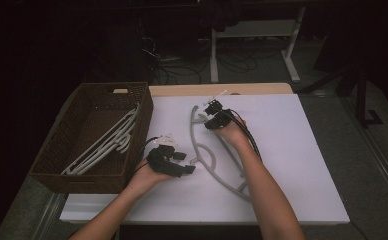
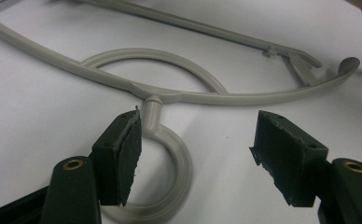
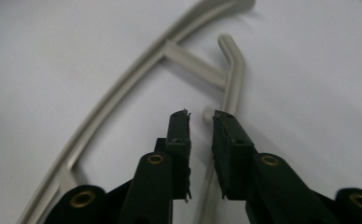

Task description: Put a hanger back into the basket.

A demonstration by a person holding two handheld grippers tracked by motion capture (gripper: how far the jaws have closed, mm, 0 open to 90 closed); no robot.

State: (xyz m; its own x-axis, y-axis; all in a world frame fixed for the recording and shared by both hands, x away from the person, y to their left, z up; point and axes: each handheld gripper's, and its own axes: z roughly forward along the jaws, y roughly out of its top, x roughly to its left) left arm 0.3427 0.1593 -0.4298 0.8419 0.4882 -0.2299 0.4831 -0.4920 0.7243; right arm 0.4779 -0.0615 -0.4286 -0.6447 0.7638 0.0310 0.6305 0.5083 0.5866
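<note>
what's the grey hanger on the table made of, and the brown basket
The grey hanger looks like moulded plastic: one even matte grey, rounded bars, a moulded joint where the hook meets the body. The brown basket looks like woven wicker or rattan: dark brown walls with a fine weave texture and a cut handle slot, though synthetic weave is possible.

Brown wicker basket (image 1: pixel 57 161) with pale hangers (image 1: pixel 104 145) inside, on white table (image 1: pixel 292 165)
</note>
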